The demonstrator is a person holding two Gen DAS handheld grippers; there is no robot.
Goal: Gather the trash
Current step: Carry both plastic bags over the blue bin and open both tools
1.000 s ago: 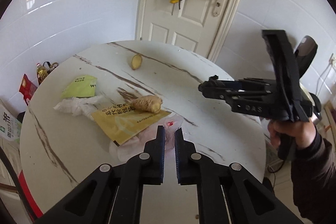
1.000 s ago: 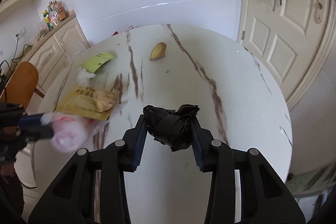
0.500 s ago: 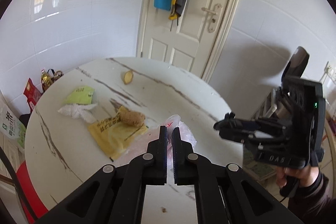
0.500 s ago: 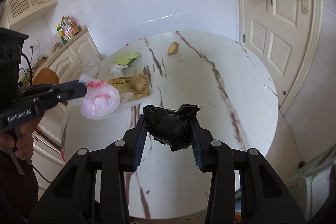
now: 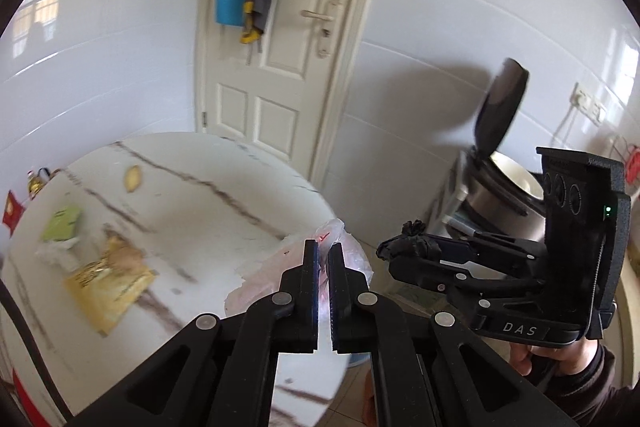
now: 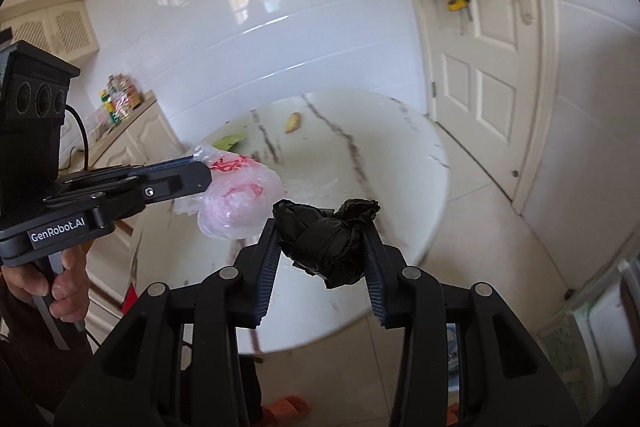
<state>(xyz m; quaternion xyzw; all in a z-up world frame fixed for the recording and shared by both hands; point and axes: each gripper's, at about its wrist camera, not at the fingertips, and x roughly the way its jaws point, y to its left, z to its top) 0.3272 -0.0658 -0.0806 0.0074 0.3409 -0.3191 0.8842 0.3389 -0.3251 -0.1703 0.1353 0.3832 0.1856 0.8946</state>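
My left gripper (image 5: 324, 253) is shut on a crumpled clear plastic bag with red print (image 5: 352, 259), held in the air off the table's near edge; the bag also shows in the right wrist view (image 6: 236, 203). My right gripper (image 6: 320, 239) is shut on a wad of black plastic bag (image 6: 328, 239), also lifted off the table; it also shows in the left wrist view (image 5: 408, 245). On the round marble table (image 5: 224, 211) lie a yellow packet (image 5: 108, 283) with a ginger root (image 5: 124, 255), a white tissue (image 5: 52, 251), a green packet (image 5: 62, 225) and a ginger slice (image 5: 133, 179).
A white door (image 5: 288, 39) with hanging clothes stands behind the table. An open rice cooker (image 5: 500, 163) sits at the right. Cabinets with bottles (image 6: 120, 99) line the left wall. Tiled floor and an orange slipper (image 6: 286, 407) lie below.
Both grippers have lifted and pulled back from the table with their bags; the table now looks farther and lower. The clear bag has come off the tabletop.
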